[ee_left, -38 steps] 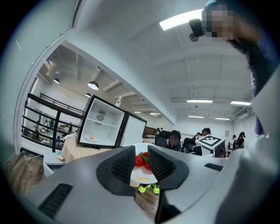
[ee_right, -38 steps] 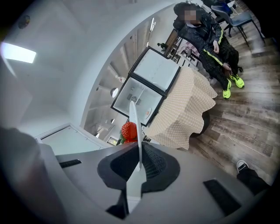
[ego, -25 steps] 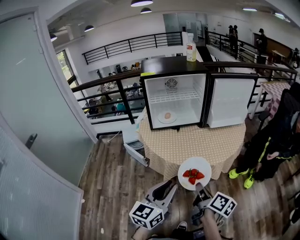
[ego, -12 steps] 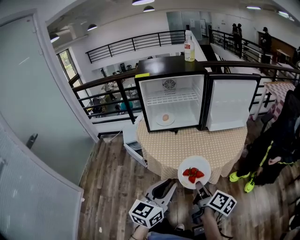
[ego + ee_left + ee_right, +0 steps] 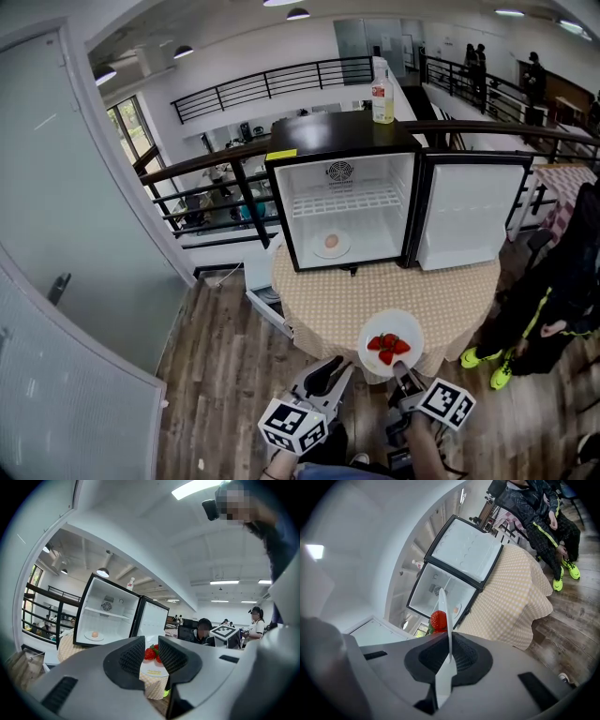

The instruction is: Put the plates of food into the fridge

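A white plate of strawberries (image 5: 391, 343) hangs over the near edge of the round checked table (image 5: 441, 292). My right gripper (image 5: 403, 373) is shut on the plate's near rim. In the right gripper view the plate (image 5: 443, 609) stands edge-on between the pads of the right gripper (image 5: 448, 651), with a strawberry (image 5: 438, 619) on its left. My left gripper (image 5: 330, 370) hovers open and holds nothing, just left of the plate. The left gripper (image 5: 151, 651) view shows the strawberries (image 5: 151, 652) through its gap. The small black fridge (image 5: 342, 202) stands open on the table. On its floor lies a plate with a round pale food item (image 5: 330, 244).
The fridge door (image 5: 466, 214) is swung open to the right. A bottle (image 5: 382, 97) stands on the fridge top. A person in dark clothes with neon shoes (image 5: 553, 291) sits right of the table. A black railing (image 5: 216, 164) runs behind, and a glass door (image 5: 66, 281) is at the left.
The fridge and table have drifted slightly lower and nearer in the head view. The strawberry plate has stayed in the right gripper and the left gripper has kept its place.
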